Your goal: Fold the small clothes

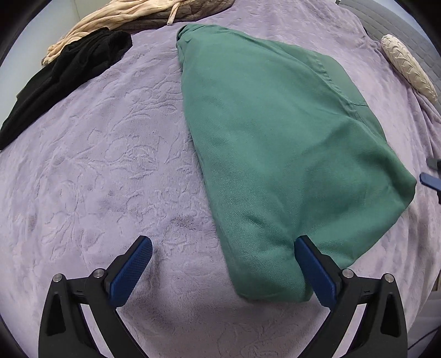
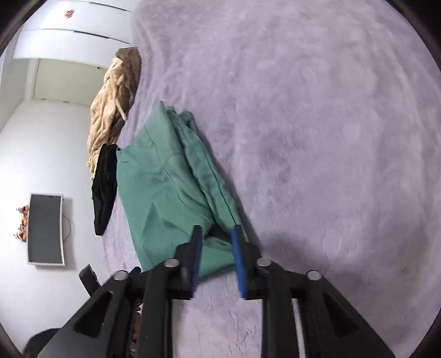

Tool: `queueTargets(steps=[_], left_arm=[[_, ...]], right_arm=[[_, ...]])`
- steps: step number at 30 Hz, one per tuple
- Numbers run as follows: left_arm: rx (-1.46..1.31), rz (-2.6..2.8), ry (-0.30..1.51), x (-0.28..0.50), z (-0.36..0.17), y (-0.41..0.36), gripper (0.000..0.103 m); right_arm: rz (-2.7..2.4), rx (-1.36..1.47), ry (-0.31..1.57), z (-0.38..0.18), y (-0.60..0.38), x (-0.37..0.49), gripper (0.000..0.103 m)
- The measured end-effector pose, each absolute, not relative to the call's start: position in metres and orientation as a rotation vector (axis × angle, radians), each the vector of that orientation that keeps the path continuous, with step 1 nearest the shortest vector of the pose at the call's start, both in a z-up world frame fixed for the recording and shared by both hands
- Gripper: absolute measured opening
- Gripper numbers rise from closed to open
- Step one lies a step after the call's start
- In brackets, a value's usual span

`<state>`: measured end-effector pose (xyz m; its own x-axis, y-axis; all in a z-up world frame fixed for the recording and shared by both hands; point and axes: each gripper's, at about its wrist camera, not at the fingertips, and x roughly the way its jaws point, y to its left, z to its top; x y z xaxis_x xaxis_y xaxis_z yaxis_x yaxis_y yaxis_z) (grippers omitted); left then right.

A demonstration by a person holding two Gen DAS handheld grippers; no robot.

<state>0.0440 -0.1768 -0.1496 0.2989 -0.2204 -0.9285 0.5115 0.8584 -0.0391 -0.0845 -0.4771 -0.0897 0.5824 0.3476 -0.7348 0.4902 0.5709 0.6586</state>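
A green garment [image 1: 275,137] lies folded into a long wedge on the purple blanket [image 1: 96,165]. My left gripper [image 1: 223,241] hangs just above it with its jaws wide open. The garment's near rounded corner lies between the blue pads, and the right pad [image 1: 314,270] is at the cloth's edge. In the right wrist view my right gripper [image 2: 216,231] is partly open over the green garment's [image 2: 160,187] other near corner, with cloth showing between the fingers but not pinched. A blue pad of the right gripper [image 1: 431,179] peeks in at the left view's right edge.
A black garment [image 1: 63,74] and a beige one [image 1: 110,16] lie at the blanket's far left, with a cream cushion [image 1: 408,66] at the far right. Beyond the bed stand a white wall and a dark screen [image 2: 45,228].
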Motion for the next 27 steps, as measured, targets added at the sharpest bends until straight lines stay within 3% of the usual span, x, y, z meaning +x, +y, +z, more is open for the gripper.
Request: queueTargets(steps=[2, 5, 6, 7, 9, 10, 18, 27], left_arm=[[0.283, -0.490, 1.175, 0.043, -0.150, -0.177, 0.103], [0.273, -0.487, 1.181, 0.044, -0.149, -0.175, 0.103], [0.270, -0.487, 1.182, 0.043, -0.150, -0.175, 0.103], [0.267, -0.487, 1.184, 0.044, -0.150, -0.174, 0.103], [0.259, -0.487, 1.187, 0.044, -0.150, -0.174, 0.103], [0.253, -0.489, 1.189, 0.044, -0.151, -0.174, 0.103], [0.239, -0.492, 1.206, 0.046, -0.152, -0.174, 0.103], [0.224, -0.468, 1.225, 0.047, -0.151, -0.175, 0.103]], right_arm=[[-0.070, 0.938, 0.995, -0.085, -0.476, -0.055, 0.060], [-0.045, 0.822, 1.059, -0.091, -0.463, -0.008, 0.056], [-0.034, 0.801, 1.079, -0.096, -0.457, 0.004, 0.045], [-0.029, 0.774, 1.108, -0.102, -0.452, 0.016, 0.029], [-0.074, 0.683, 1.163, -0.115, -0.443, 0.032, 0.011], [-0.092, 0.660, 1.173, -0.121, -0.442, 0.036, 0.009], [-0.120, 0.846, 1.152, -0.135, -0.467, 0.020, 0.005], [-0.107, 0.883, 1.182, -0.117, -0.469, -0.032, 0.010]])
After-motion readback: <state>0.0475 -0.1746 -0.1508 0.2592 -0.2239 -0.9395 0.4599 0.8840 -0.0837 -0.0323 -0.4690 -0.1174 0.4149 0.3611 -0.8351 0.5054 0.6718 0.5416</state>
